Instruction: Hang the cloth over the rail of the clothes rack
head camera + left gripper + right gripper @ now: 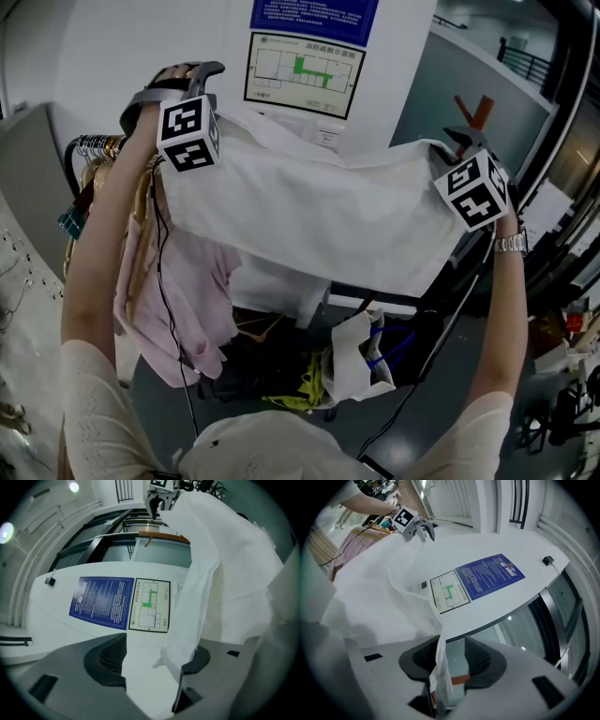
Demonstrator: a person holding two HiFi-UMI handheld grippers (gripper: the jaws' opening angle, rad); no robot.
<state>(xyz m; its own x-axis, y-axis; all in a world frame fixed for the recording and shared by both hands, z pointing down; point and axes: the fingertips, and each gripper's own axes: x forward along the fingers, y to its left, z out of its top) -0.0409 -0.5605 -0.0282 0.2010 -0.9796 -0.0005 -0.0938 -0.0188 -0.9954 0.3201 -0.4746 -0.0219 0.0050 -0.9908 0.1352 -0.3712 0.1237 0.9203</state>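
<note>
A white cloth (319, 211) lies draped across the top of the clothes rack, spread between my two grippers; the rail under it is hidden. My left gripper (199, 73) stands open at the cloth's left corner. In the left gripper view the cloth's edge (187, 634) rests against the right pad (199, 660), with a wide gap to the other pad. My right gripper (461, 139) is open at the right corner. A strip of cloth (440, 667) hangs down along its left pad (423, 660), and the other pad is bare.
A pink garment (178, 291) and hangers (94, 150) hang at the rack's left end. Below the cloth sit a white bag (361, 361) and dark clutter. A white pillar with a floor plan (302, 70) and a blue notice (101, 603) stands right behind.
</note>
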